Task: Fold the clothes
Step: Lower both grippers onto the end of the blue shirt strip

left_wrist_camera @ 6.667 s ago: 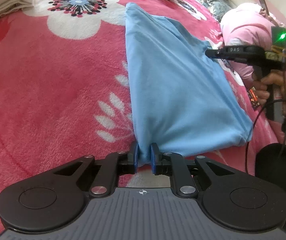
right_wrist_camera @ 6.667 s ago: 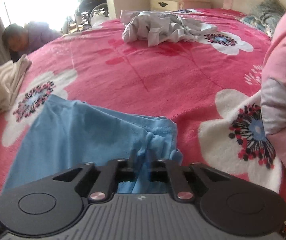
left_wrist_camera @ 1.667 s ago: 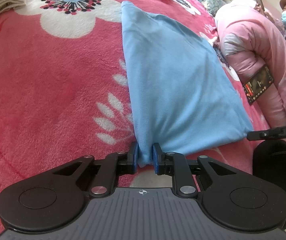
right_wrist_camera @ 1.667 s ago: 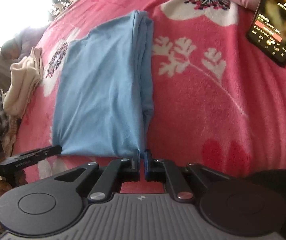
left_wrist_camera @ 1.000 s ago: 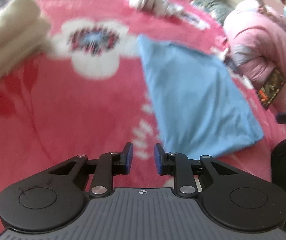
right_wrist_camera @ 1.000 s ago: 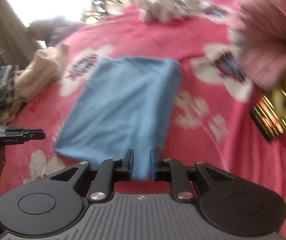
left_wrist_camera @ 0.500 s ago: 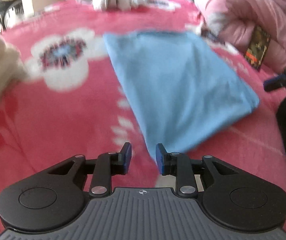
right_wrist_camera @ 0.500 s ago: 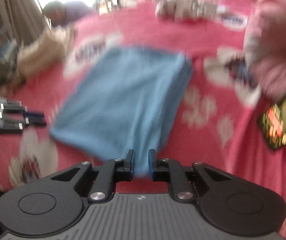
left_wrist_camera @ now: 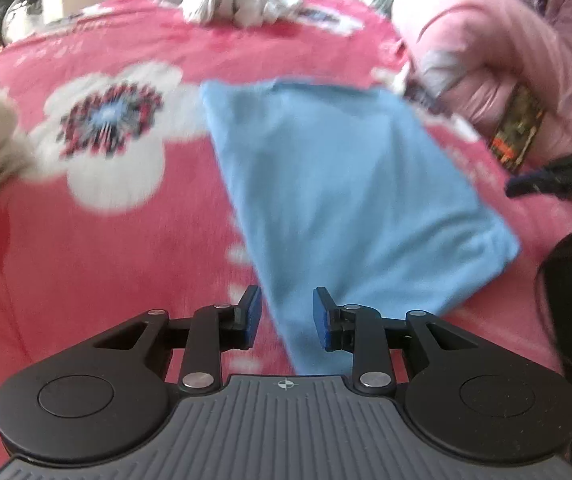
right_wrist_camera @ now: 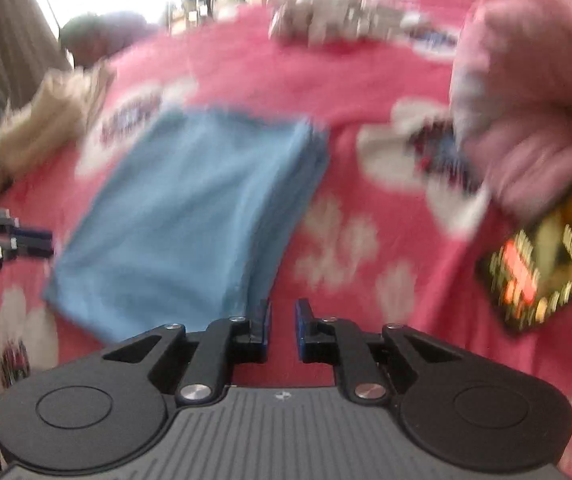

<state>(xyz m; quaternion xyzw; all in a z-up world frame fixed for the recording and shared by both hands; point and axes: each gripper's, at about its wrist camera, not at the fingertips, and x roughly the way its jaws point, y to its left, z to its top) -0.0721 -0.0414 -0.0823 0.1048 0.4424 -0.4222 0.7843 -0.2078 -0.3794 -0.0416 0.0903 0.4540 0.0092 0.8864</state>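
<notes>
A pink floral blanket point(left_wrist_camera: 85, 240) covers the bed and carries everything. The folded blue garment point(left_wrist_camera: 350, 192) lies flat on it, a long rectangle near the bed's near edge, with bare blanket open on both long sides. A cream folded pile point(right_wrist_camera: 45, 128) sits toward the left edge, a crumpled grey garment point(left_wrist_camera: 237, 0) lies near the far edge, and a person in a pink padded jacket point(left_wrist_camera: 498, 40) leans over the right edge beside a phone point(right_wrist_camera: 542, 272).

The left gripper point(left_wrist_camera: 286, 314) is held low over the garment's near left corner, jaws spread wide, the blue cloth showing between them but not pinched. The right gripper point(right_wrist_camera: 281, 326) hovers just beyond the garment's near right corner, jaws parted and empty, over bare blanket. Both views are motion-blurred.
</notes>
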